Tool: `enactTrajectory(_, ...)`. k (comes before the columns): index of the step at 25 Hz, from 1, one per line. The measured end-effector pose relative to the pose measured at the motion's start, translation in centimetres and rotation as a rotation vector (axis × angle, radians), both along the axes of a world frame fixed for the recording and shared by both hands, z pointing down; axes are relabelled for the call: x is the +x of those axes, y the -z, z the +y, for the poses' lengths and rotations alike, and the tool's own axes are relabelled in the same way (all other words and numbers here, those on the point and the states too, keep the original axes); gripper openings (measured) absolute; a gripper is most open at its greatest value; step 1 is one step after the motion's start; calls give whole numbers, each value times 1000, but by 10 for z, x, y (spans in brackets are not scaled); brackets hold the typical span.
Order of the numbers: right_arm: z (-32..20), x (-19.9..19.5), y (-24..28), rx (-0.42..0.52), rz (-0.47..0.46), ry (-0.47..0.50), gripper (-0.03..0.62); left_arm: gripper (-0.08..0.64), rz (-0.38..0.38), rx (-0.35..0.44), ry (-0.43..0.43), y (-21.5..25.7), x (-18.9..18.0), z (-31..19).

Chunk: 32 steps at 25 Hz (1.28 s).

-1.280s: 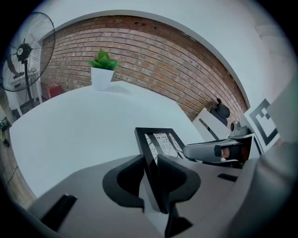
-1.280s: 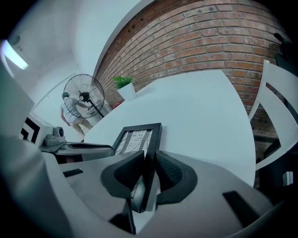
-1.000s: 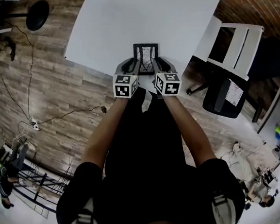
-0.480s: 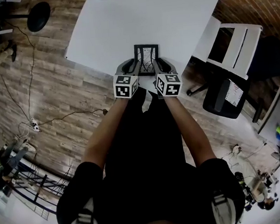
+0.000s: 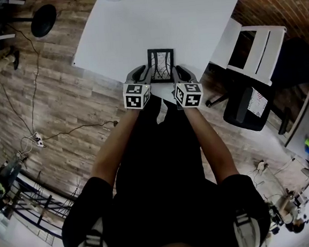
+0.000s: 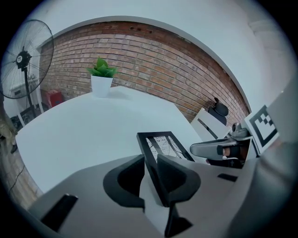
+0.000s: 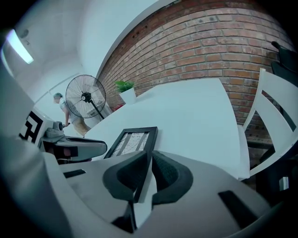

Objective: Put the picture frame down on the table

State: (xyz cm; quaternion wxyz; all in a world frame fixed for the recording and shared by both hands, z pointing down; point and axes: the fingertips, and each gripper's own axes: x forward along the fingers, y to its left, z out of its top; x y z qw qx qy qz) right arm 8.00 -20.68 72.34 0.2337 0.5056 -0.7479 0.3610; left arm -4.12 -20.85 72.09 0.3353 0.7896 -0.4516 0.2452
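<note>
Picture frame [image 5: 161,66], black-edged with a pale line print behind its glass, was held by its near end over the near edge of the white table [image 5: 188,20], gripped from both sides. The left gripper [image 5: 146,73] had its jaws closed on the frame's left rail; in the left gripper view [image 6: 150,160] the dark pads pressed that rail from either side with no gap. The right gripper [image 5: 176,72] was clamped the same way on the right rail, and in its own view [image 7: 149,158] the thin edge of the frame [image 7: 132,142] ran straight between the pads. The frame [image 6: 163,144] lay nearly flat, face up, its far end pointing across the table; whether it touched the surface could not be told.

Beyond it the tabletop ran bare to a small potted plant [image 6: 101,76] in a white pot at the far edge. A white chair [image 5: 255,47] stood at the table's right side, with a black office chair [image 5: 250,106] nearer the person. A pedestal fan [image 7: 86,97] stood past the table's left end, and a brick wall [image 6: 153,51] closed the room behind
</note>
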Motion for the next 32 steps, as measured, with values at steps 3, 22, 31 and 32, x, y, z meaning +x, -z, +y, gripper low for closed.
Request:
enactTrajectory(3,3,1,7,21,20,39,8,60,-2,13,-29,5,1,5)
enactTrajectory(22,34,-6,79,172,3,86,-2,23,86,104,-69,83,-1,30)
enactTrajectory(31,56,-10,93,173,-4,103,-2,23,93,125,-95,103,0,46)
enactTrajectory(32,58,-10,94,172,-3,102,-2,24,93,124,-97,105,0,49)
